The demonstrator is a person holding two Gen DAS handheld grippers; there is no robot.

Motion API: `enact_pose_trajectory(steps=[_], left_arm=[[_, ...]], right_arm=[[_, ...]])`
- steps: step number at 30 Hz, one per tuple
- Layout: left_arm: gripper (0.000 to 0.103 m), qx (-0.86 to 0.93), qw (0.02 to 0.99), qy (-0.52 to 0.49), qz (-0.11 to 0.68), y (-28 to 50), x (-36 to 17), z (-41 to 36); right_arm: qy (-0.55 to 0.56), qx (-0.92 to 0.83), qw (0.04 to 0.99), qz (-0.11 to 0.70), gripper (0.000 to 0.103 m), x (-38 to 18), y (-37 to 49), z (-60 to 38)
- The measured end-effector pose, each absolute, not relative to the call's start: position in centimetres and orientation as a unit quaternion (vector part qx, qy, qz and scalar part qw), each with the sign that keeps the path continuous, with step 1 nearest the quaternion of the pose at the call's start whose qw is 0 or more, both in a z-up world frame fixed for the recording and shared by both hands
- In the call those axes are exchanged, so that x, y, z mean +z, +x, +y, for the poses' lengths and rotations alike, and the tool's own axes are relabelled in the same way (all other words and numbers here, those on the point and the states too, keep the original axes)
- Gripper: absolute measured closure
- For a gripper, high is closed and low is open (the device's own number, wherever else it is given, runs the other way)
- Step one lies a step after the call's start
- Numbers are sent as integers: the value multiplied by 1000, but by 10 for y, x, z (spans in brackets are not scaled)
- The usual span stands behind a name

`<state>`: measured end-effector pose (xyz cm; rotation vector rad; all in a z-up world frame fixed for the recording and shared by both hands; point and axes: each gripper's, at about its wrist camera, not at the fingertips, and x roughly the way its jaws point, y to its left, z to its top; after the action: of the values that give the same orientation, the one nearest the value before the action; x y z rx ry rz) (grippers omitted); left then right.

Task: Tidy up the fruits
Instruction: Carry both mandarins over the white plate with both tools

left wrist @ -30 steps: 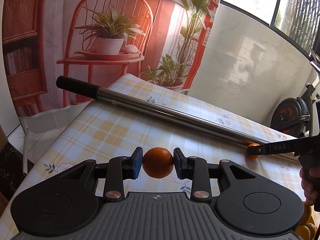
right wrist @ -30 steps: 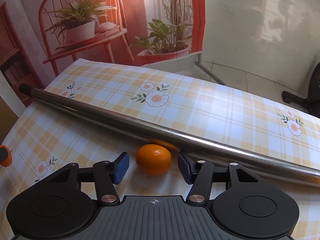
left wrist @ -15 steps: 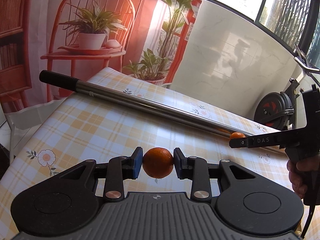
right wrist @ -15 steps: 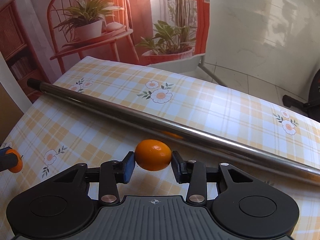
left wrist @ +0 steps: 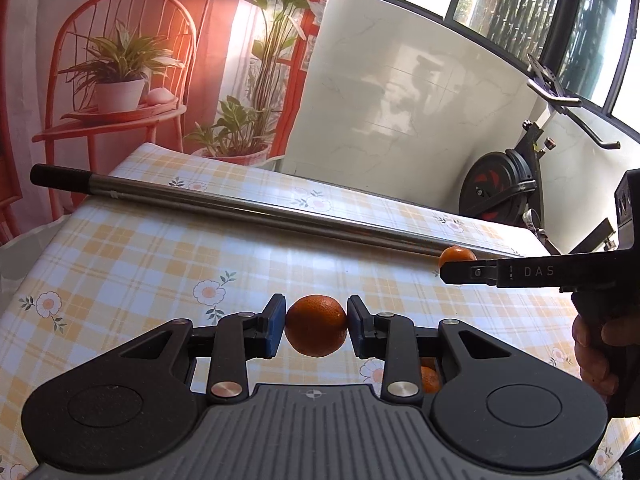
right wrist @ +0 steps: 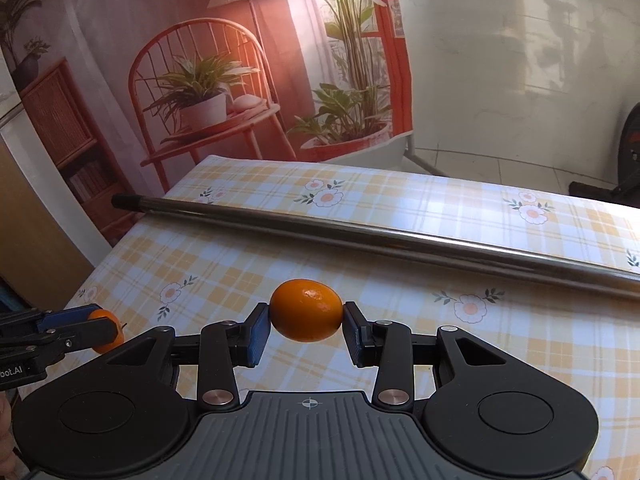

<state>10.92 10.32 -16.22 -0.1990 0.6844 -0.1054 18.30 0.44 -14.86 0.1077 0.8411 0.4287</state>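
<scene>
My left gripper is shut on a dark orange, held above the checked tablecloth. My right gripper is shut on a lighter, oval mandarin, also lifted off the table. The right gripper's finger shows at the right of the left wrist view, with its mandarin peeking over it. At the left edge of the right wrist view the left gripper appears with its orange. More orange fruit shows low down behind the left gripper's right finger.
A long steel pole with a black end grip lies across the table, beyond both grippers. A hand holds the right gripper's handle. An exercise bike stands past the table's far right corner.
My right gripper closed on the mandarin beside the pole and lifted it off the table, drawing back from the pole. My left gripper kept its orange and swung its view rightward.
</scene>
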Motion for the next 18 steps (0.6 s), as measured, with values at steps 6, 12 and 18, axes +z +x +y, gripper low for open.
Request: enact_pose_trajectory(steps=[6,12,18], left_arm=[[68,-92,932,-75,343,92,-158,69],[68,-132,919,-41,369,76,-168,35],[68,-159,907,-4,390,65,-180,10]], right_arm=[[60,198,908,364,67,-137,125,-26],[90,173,922,334,67,-143,70,-50],[130,153,920,337,67,-156,39,-74]])
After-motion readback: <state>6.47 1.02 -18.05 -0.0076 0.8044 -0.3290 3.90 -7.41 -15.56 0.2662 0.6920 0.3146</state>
